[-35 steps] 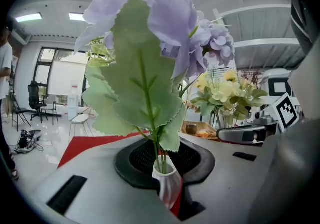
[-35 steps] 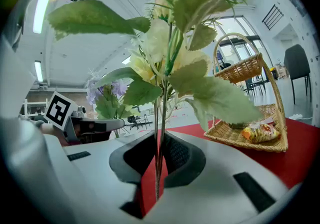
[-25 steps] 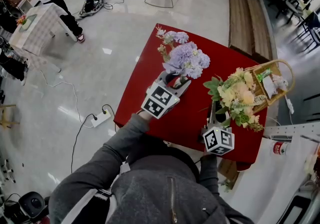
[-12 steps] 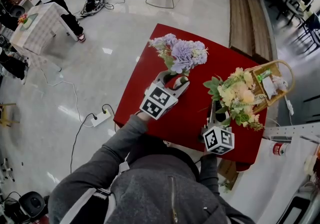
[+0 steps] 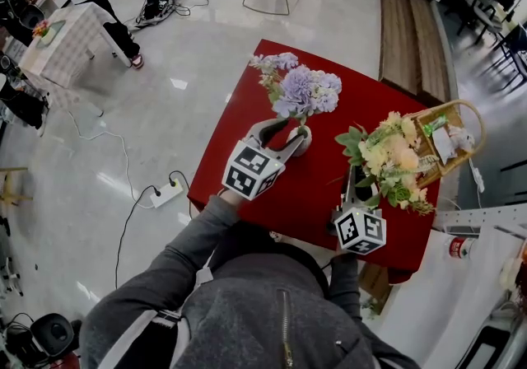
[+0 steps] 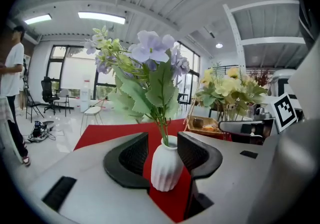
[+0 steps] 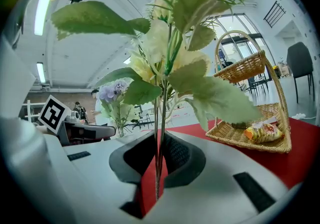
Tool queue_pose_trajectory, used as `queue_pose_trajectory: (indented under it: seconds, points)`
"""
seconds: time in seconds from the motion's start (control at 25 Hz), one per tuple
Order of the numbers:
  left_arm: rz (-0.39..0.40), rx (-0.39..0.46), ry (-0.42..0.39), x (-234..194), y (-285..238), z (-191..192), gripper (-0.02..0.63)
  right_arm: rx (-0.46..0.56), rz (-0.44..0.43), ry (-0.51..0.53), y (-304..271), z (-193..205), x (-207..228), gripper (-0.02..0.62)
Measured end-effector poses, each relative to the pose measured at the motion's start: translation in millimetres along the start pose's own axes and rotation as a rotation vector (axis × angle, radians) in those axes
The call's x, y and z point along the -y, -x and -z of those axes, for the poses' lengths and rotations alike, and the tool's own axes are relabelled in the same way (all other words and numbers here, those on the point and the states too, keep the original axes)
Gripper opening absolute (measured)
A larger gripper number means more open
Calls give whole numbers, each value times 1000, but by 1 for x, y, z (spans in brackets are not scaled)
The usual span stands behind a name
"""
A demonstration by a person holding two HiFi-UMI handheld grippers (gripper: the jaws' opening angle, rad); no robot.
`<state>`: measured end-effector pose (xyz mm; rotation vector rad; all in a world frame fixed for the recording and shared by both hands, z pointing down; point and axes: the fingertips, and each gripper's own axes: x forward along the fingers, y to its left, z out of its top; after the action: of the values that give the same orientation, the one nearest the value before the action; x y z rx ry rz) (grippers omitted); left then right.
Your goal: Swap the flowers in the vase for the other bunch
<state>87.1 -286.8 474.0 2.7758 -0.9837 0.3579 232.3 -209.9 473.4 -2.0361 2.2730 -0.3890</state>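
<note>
My left claw (image 6: 162, 142) has just been opening and now stands wide. The white vase (image 6: 165, 169) sits upright on the red table (image 5: 329, 194), right between the jaws, and neither pad is pressing it. The purple flowers (image 5: 300, 89) rise straight up out of the vase's neck, above the jaws, with their stems vertical. My right claw (image 7: 159, 149) is clamped on the thin stems of the yellow bunch (image 5: 389, 160), held upright off to the left claw's right. I judge the left should lift to the purple stems: it's nearer, and the right is occupied.
</note>
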Motion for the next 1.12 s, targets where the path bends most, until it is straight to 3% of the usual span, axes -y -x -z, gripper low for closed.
queue_pose_trajectory:
  seconds: [0.32, 0.44, 0.68, 1.12]
  points:
    - [-10, -29, 80, 12, 18, 24, 167, -1, -4, 2, 1, 0, -1, 37]
    - [-11, -39, 99, 21, 23, 33, 90, 0, -7, 2, 2, 1, -1, 37]
    - [19, -35, 102, 45, 33, 38, 12, 1, -8, 8, 0, 0, -2, 37]
    - [64, 9, 116, 71, 43, 24, 9, 21, -36, 10, 2, -14, -10, 37]
